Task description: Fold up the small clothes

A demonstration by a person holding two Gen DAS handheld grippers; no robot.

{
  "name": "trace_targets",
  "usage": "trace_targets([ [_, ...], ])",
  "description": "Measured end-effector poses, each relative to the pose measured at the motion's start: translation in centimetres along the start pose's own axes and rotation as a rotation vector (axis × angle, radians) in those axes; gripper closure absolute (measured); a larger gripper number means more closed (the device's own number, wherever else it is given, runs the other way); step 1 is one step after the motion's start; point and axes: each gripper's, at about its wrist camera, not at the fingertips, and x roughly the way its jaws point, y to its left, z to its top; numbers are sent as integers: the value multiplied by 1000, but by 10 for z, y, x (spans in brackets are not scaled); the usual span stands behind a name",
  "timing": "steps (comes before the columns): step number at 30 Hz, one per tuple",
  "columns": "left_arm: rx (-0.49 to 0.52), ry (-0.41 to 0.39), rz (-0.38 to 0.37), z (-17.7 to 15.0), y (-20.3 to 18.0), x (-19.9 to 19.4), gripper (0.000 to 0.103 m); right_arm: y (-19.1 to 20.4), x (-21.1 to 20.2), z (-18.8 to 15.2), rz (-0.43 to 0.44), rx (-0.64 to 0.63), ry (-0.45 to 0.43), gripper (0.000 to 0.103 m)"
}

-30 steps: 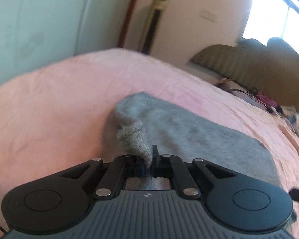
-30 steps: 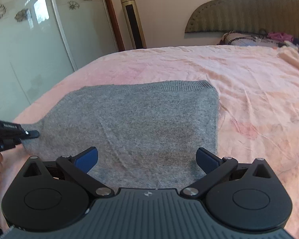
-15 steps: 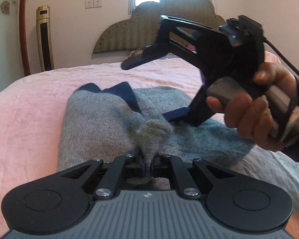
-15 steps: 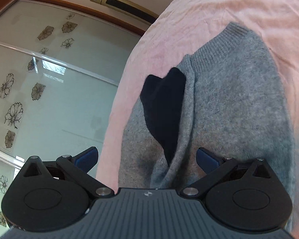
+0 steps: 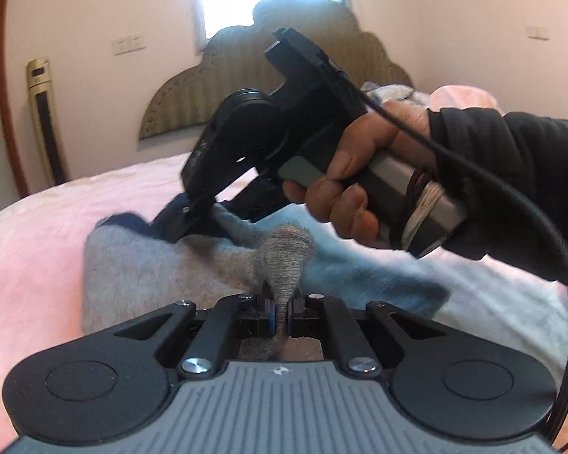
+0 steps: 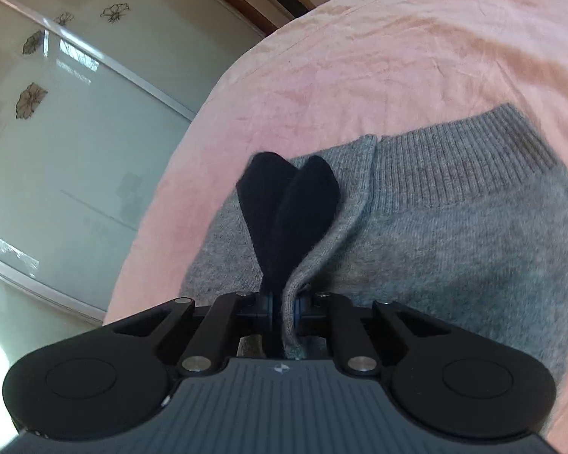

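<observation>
A grey knit sweater (image 5: 144, 276) lies partly folded on the pink bed cover (image 5: 30, 234). My left gripper (image 5: 280, 317) is shut on a bunched fold of its grey knit. In the right wrist view the sweater (image 6: 454, 234) shows its ribbed hem and a dark navy inner part (image 6: 287, 208). The jaws of my right gripper (image 6: 284, 310) are closing, and they pinch the grey edge together with the navy part. From the left wrist view, the right gripper (image 5: 187, 223) is held by a hand (image 5: 359, 174) just beyond my left one, low over the sweater.
A padded headboard (image 5: 193, 98) and a pile of clothes (image 5: 390, 92) are at the bed's far end. A tall gold tower unit (image 5: 43, 113) stands by the wall. Flower-patterned glass doors (image 6: 56, 113) run beside the bed. A black cable (image 5: 530, 204) loops from the right gripper.
The right gripper's jaws went from wide open to pinching the sweater's edge and navy part. Both grippers came together over the sweater, the left still holding its fold.
</observation>
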Motion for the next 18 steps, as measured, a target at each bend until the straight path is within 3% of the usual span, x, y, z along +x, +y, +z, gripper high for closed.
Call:
trace_targets([
  [3, -9, -11, -79, 9, -18, 12, 98, 1, -36, 3, -38, -70, -56, 87],
  [7, -31, 122, -157, -1, -35, 46, 98, -35, -68, -1, -116, -13, -73, 87],
  [8, -26, 125, -154, -5, -37, 49, 98, -47, -67, -5, -135, 8, -55, 87],
  [10, -15, 112, -171, -5, -34, 44, 97, -67, -67, -16, -104, 67, -82, 90],
  [12, -20, 106, -226, -2, -23, 37, 94, -78, -71, -23, -45, 138, -120, 82],
  [13, -22, 113, -262, -1, -14, 30, 92, -79, -74, -24, -29, 155, -138, 71],
  [14, -25, 132, -300, -2, -3, 23, 85, -77, -79, -24, -22, 155, -165, 52],
  [15, -30, 151, -328, -3, 9, 17, 72, -73, -85, -25, -31, 142, -210, 38],
  [16, -42, 157, -344, -4, 21, 9, 64, -67, -90, -22, -50, 120, -259, 14],
  [17, -70, 148, -334, -6, 39, 0, 43, -65, -93, -19, -65, 102, -290, 5],
  [18, -112, 131, -308, -6, 54, -7, 25, -63, -95, -15, -81, 87, -297, 5],
])
